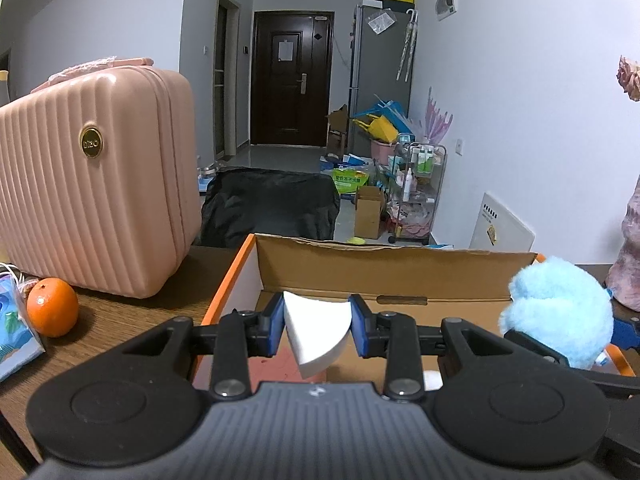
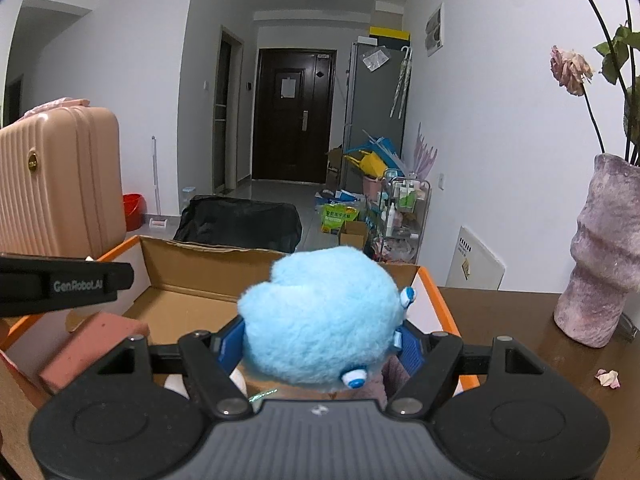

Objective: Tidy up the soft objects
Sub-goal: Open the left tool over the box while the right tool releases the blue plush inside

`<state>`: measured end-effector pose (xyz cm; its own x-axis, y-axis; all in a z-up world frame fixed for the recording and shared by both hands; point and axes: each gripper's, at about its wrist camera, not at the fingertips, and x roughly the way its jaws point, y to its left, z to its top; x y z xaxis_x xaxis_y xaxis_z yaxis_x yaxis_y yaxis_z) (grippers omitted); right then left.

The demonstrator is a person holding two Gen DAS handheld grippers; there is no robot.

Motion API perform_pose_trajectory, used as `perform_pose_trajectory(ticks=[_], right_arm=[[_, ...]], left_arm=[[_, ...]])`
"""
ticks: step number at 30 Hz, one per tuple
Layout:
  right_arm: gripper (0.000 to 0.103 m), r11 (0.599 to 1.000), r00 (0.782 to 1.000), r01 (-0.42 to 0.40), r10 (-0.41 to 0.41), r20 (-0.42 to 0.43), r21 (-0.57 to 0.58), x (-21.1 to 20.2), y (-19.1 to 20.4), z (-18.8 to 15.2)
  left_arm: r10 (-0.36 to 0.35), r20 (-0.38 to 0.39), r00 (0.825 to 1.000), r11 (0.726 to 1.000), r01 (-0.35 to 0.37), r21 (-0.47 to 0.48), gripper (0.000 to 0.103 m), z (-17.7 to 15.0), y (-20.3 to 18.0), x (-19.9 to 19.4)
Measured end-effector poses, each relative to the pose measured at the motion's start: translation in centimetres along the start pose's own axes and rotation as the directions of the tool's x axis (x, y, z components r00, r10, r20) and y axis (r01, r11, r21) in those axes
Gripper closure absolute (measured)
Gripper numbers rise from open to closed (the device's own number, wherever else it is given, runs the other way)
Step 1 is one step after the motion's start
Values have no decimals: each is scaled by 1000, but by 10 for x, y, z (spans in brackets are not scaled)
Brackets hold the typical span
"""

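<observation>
in the left wrist view, your left gripper (image 1: 318, 330) is squeezed tight on a white foam wedge shaped like a slice of cake (image 1: 316, 332). its blue pads (image 1: 276, 328) press on both sides of the wedge. the wedge hangs over the inside of the open brown cardboard box with orange edges (image 1: 360, 268). a fluffy light blue plush toy (image 1: 560, 312) is at the right side of the box, held up by your other gripper. to the left of the box a round orange fruit (image 1: 52, 307) sits on the dark wooden table (image 1: 120, 320). a ribbed pink hard suitcase (image 1: 92, 184) stands on the table behind the fruit, left of the box.

in the right wrist view, your right gripper (image 2: 320, 346) holds the fluffy light blue plush toy (image 2: 320, 316) between its blue pads (image 2: 412, 350), which are spread wide around the soft body. the toy is above the near right part of the box (image 2: 200, 264). a reddish-pink foam block (image 2: 92, 344) lies in the box at its left side. your left gripper's black arm (image 2: 64, 284) reaches over the left side of the box. to the right of the box, a bumpy purple vase with dried flowers (image 2: 600, 256) stands on the table (image 2: 520, 320), and a small pink petal (image 2: 608, 378) lies in front of the vase.
</observation>
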<state>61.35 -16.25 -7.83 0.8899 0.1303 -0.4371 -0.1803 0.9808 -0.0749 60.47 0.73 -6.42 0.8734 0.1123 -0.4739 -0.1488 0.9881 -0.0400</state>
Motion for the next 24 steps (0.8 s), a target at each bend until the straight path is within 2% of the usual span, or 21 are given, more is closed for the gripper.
perform_pose_trajectory(ticks=[2,4,6,8,9,15,24], right_arm=[[26,1000,1000,1,-1,-1,0,0,0,0],[23,1000,1000,5,-5,0,7,0,0,0],[14,1000,1000,9,-9,-3,16,0,-1,0],[5,1000,1000,19,-19,2,26,0,-3,0],[0,999,1000,23,-23,6,33,0,-4,0],[0,998,999,31,-33,31,52,-6,-7,-2],[0,998,998,39,-41,37,50,-9,-7,0]], left_arm=[[10,6,1000,1000,-10,-7,62,-1,1,-1],[19,20,1000,1000,-19,-4,52,-1,1,-3],[29,24,999,999,-28,-24,12,-1,2,-4],[72,53,996,997,-69,-41,0,-1,4,-8],[89,66,994,995,-86,-46,0,-1,5,-10],[79,28,997,993,-76,-91,0,2,15,-6],[63,30,998,994,-60,-92,0,2,17,-10]])
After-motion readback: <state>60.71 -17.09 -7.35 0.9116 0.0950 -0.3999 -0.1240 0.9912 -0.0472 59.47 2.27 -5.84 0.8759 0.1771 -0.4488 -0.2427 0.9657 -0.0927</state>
